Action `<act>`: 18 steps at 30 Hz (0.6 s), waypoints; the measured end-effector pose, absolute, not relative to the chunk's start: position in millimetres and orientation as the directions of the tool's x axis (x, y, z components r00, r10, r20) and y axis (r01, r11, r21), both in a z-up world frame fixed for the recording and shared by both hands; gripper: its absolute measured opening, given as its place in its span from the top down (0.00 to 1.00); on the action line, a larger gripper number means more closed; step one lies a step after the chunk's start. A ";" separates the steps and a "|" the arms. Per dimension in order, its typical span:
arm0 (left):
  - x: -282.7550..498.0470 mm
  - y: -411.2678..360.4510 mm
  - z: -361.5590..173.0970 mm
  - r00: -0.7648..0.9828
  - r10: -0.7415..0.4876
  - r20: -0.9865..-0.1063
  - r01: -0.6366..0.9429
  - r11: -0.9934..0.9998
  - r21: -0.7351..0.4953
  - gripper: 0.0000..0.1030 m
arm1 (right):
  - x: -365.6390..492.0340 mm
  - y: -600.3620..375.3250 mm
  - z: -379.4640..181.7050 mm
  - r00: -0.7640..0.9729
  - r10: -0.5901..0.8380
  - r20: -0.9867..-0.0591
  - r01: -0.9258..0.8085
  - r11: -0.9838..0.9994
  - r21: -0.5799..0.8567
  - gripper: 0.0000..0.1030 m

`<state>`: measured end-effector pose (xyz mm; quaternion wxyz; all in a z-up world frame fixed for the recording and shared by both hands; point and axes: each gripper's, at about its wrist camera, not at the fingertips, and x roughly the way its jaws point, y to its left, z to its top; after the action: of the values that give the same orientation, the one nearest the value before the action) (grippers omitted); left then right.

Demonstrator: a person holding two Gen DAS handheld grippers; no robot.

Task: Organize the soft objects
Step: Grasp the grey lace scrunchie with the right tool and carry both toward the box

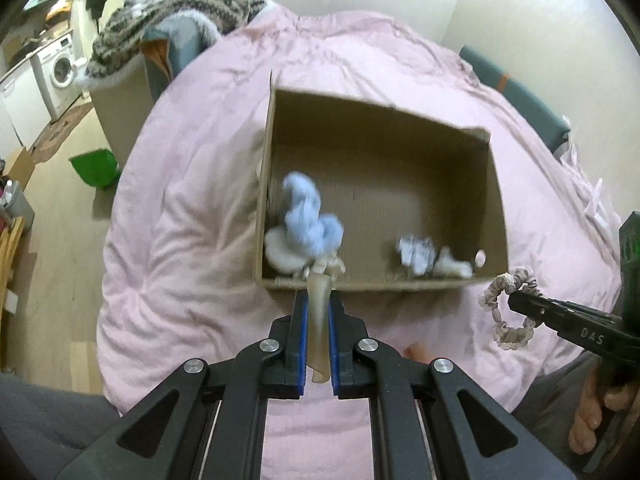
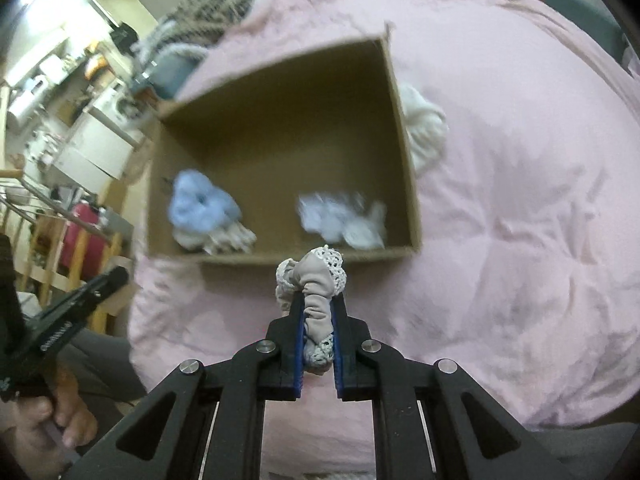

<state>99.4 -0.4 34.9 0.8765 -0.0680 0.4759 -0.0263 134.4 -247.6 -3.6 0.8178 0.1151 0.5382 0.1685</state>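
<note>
We are mid-delivery: left hand-held gripper (image 1: 318, 316) clenched on a beige translucent strip (image 1: 319, 320), right hand-held gripper (image 2: 319, 312) grasping a lace-trimmed scrunchie (image 2: 316, 280). Next, carry both toward 12 o'clock over the cardboard box (image 2: 404, 152) and release.

- The blue fluffy scrunchie (image 1: 310, 216) in the cardboard box (image 1: 384, 128) is smeared by motion blur; its outline is unclear.
- The small white-and-blue pieces (image 2: 340, 220) in the box are too blurred to identify.
- The white yarn-like bundle (image 2: 426, 128) is partly hidden behind the box's wall.
- The beige strip (image 1: 320, 328) has its tip lost among the blurred items.
- The kitchen shelves (image 2: 60, 80) are too blurred to read.
</note>
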 end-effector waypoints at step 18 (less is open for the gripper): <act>179.4 -24.1 19.6 0.563 -0.121 -0.818 0.035 0.992 -0.122 0.92 | 191.5 -226.8 -10.9 0.442 0.433 -0.785 -0.188 0.901 0.391 0.88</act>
<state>179.4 -24.1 19.6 0.8827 -0.0458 0.4656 -0.0442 191.5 -226.8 -10.9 0.8401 0.1237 0.4947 0.1849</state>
